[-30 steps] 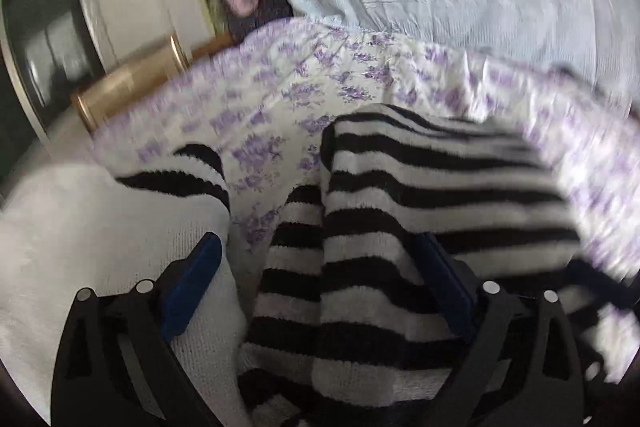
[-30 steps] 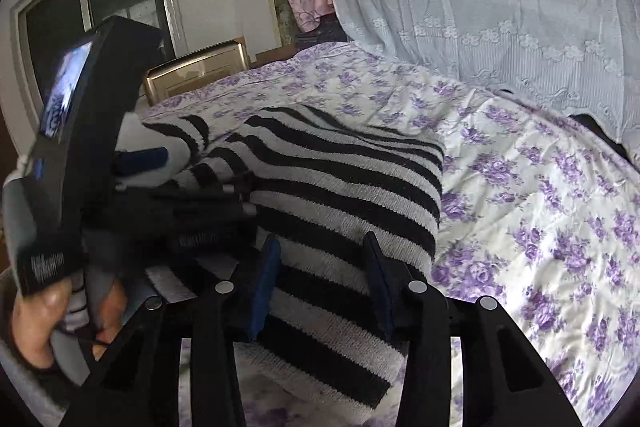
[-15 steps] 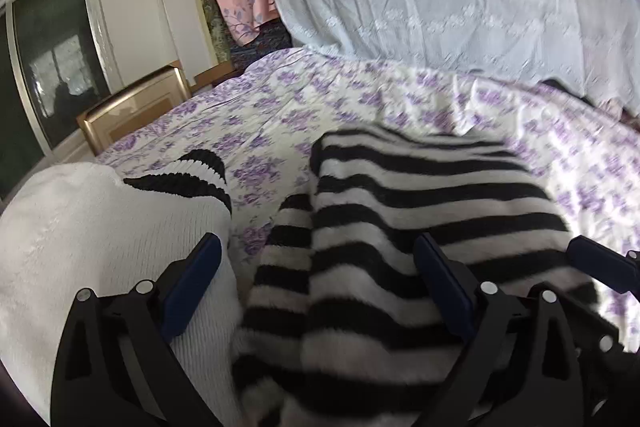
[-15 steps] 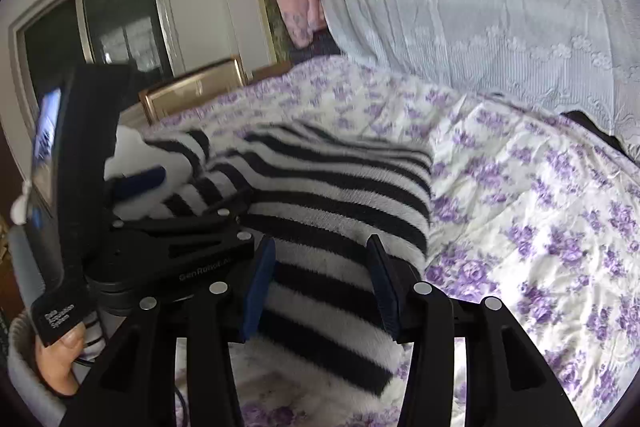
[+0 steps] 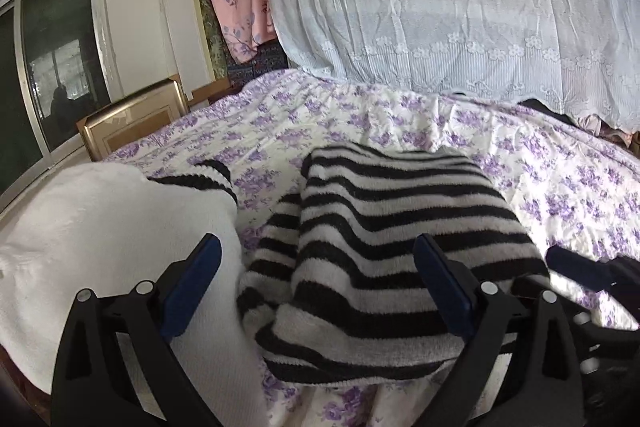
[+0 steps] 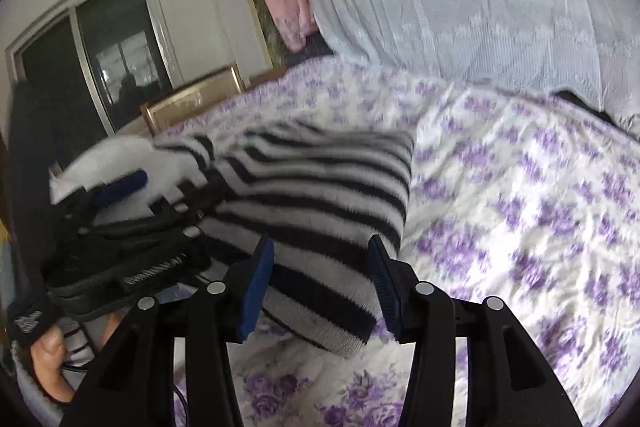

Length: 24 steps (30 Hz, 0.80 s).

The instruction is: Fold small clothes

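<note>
While the striped garment (image 5: 384,227) lies folded on the flowered bedspread (image 5: 560,179), both grippers angle down toward its near edge. The left gripper (image 5: 316,283) has its jaws spread wide, one blue pad over the white garment (image 5: 88,227) at the left, the other over the stripes; nothing is pinched. The right gripper (image 6: 320,283) has just been opening, its pads (image 6: 256,283) standing either side of the folded near corner without pressing it. Seen from the right wrist, a hand (image 6: 48,359) grips the left gripper's handle at the lower left.
</note>
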Motion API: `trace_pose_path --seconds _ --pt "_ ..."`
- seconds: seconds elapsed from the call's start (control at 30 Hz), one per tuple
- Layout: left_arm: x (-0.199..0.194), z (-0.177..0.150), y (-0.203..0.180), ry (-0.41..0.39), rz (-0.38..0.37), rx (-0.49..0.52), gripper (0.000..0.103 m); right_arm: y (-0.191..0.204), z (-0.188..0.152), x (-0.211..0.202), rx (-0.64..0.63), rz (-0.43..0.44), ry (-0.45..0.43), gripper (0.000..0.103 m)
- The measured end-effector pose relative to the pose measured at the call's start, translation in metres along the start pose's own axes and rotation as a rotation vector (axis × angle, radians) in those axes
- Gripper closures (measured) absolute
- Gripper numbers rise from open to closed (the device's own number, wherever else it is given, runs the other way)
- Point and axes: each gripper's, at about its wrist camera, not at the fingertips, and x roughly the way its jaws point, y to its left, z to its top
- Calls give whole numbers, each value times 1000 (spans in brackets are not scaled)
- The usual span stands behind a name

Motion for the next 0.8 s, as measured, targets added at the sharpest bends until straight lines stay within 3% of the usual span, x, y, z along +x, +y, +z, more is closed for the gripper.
trace_pose_path --seconds 0.07,0.27,0.5,0.63,0.8 --pt "5 -4 -5 14 21 26 8 -1 -4 4 3 -9 2 41" --pt "7 -9 -10 15 41 58 8 -14 -4 0 75 38 13 40" --pt "-9 -6 -12 -13 -25 30 8 -16 -3 -25 71 32 -51 40" --pt "-20 -5 -21 -33 -65 35 8 -16 -1 -35 69 33 -81 46" --pt "-10 -11 -26 17 -92 35 8 -21 -3 -22 86 42 -24 49"
